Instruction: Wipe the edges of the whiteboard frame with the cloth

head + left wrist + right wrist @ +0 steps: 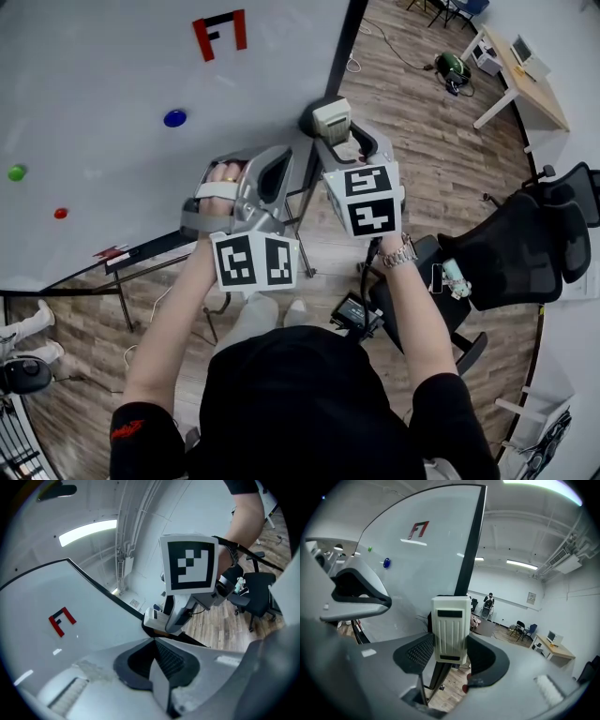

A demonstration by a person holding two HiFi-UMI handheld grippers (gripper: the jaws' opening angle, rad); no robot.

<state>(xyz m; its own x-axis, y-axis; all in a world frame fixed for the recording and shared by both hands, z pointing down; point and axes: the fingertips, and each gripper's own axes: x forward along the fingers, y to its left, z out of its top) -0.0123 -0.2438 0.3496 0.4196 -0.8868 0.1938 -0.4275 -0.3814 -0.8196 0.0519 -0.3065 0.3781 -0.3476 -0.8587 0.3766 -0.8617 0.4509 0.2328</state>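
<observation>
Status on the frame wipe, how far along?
Done: nothing shows as wiped. In hand: the right gripper has its jaws clamped on a cream ribbed block, not visibly a cloth, at the whiteboard's black side frame edge. The left gripper is shut and empty. Left: seemingly all the edges.

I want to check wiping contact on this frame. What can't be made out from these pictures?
- Far face of the white ridged block, right gripper view: turned away, so contact with the black frame is hidden.
- Any cloth: none shows in any view.
- Bottom corner of the whiteboard, head view: covered by the left gripper and right gripper.
</observation>
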